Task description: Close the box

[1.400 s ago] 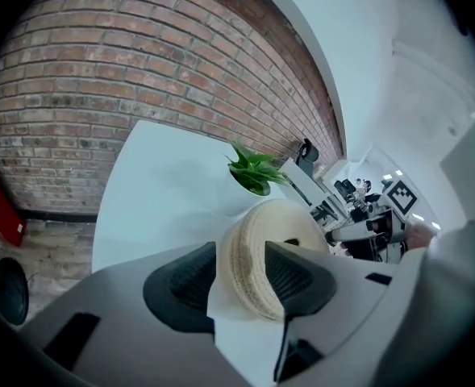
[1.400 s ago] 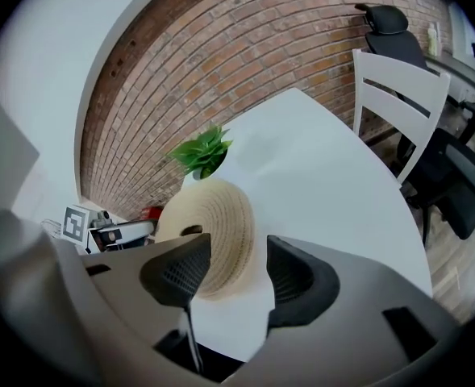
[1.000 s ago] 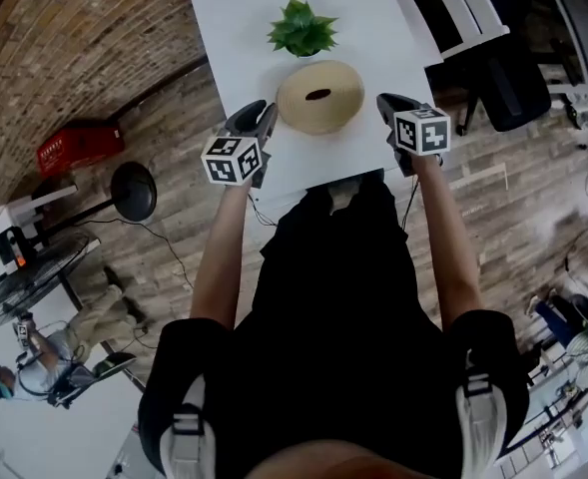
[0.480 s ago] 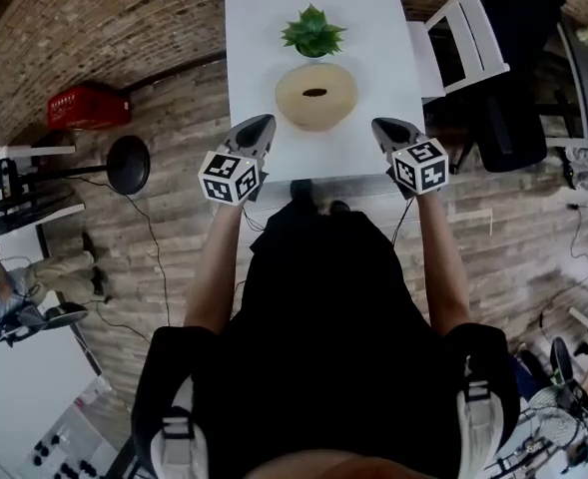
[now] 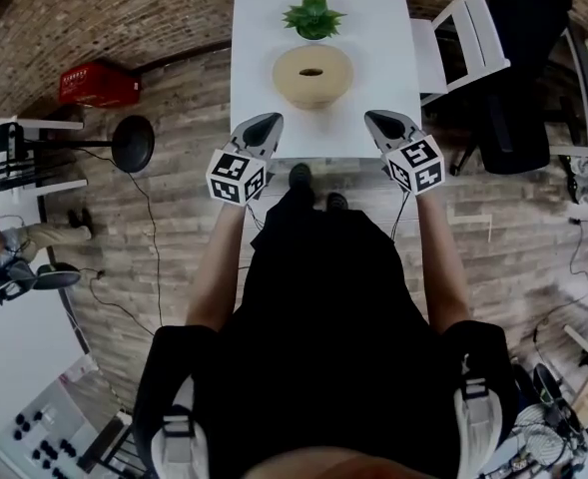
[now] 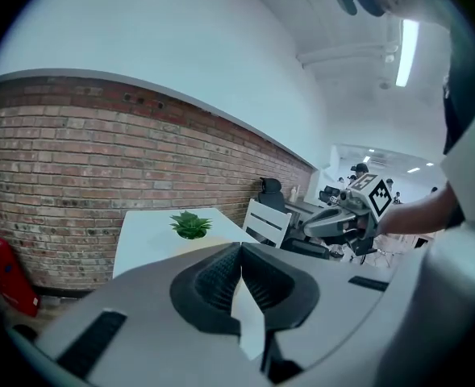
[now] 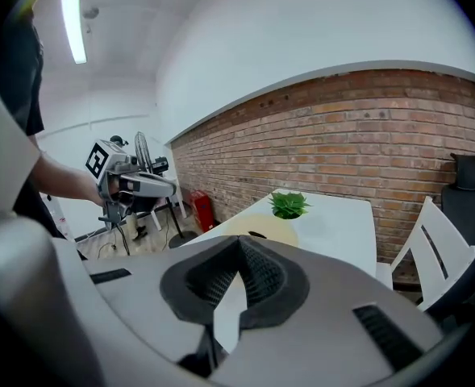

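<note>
At the far left, a red crate (image 5: 99, 83) is seen on the wooden floor against the brick wall (image 5: 124, 8), with a black round-based stand (image 5: 134, 143) just beside it. The person's bare left forearm (image 5: 217, 257) is stretched straight forward from the shoulder, and the left gripper (image 5: 269, 121) is held over the near left corner of the white table (image 5: 259, 28), its tip angled slightly inward and its marker cube (image 5: 237, 176) turned up toward the head camera. In the left gripper view its 2 jaws are pressed together with nothing clamped between them. The box (image 5: 312, 75), round and tan with a dark oval mark on top, is set on the table's midline, ahead of both grippers and between their lines, touched by neither. A small green plant (image 5: 313, 15) is placed just behind it. The right forearm (image 5: 440, 257) is extended in the same way, roughly parallel to the left one, and the right gripper (image 5: 372, 118) is held over the near right corner of the table, also tilted slightly inward. Its 2 jaws are likewise clenched on nothing, as seen in the right gripper view. A white chair (image 5: 453, 38) is placed beside the table's right edge.
</note>
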Motion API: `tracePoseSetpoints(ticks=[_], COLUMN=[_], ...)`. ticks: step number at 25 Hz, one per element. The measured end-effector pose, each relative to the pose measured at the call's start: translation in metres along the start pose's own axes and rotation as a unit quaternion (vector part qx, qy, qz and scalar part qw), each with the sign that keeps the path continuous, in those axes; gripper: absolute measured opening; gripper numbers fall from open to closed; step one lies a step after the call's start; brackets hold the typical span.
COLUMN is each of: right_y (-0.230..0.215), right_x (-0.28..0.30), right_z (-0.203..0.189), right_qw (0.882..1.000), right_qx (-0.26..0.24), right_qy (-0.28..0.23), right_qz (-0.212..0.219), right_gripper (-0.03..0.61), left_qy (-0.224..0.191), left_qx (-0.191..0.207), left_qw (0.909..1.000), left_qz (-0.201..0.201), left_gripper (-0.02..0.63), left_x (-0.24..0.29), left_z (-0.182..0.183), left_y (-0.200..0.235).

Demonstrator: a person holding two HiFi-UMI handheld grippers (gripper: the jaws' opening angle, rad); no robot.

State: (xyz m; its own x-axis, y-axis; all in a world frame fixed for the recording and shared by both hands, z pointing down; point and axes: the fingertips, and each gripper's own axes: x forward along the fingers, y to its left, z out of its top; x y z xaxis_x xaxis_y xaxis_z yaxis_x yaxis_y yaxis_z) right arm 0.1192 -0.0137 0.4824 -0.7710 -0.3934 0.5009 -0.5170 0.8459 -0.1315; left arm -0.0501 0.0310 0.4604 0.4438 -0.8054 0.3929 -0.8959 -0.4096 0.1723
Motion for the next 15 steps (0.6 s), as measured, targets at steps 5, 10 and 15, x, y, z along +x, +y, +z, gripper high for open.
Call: tracePoseSetpoints(ticks=[5,10,15], right_y=[0.014,0.025,0.039], right_x=[-0.015,-0.027,-0.036], right_z=[-0.002,-0.008,-0.015], right_qw=[1.0,1.0,0.999], right_qx=[-0.013,-0.021,-0.025], right_qy=[-0.012,-0.018,-0.02], right_qz=[0.007,0.01,0.012], right_gripper=[-0.006,-0.006,-0.006], left_qy=[-0.014,-0.017,-0.012], left_qx=[0.002,0.001,-0.003], left_qw=[0.9999,0.9998,0.9998], left_qz=[0.007,0.013,0.016], left_gripper=[0.021,0.021,0.021], left_x=[-0.017,-0.032,-0.047], left_z=[0.005,-0.004,-0.018], left_y=[-0.022,-0.038,-0.05])
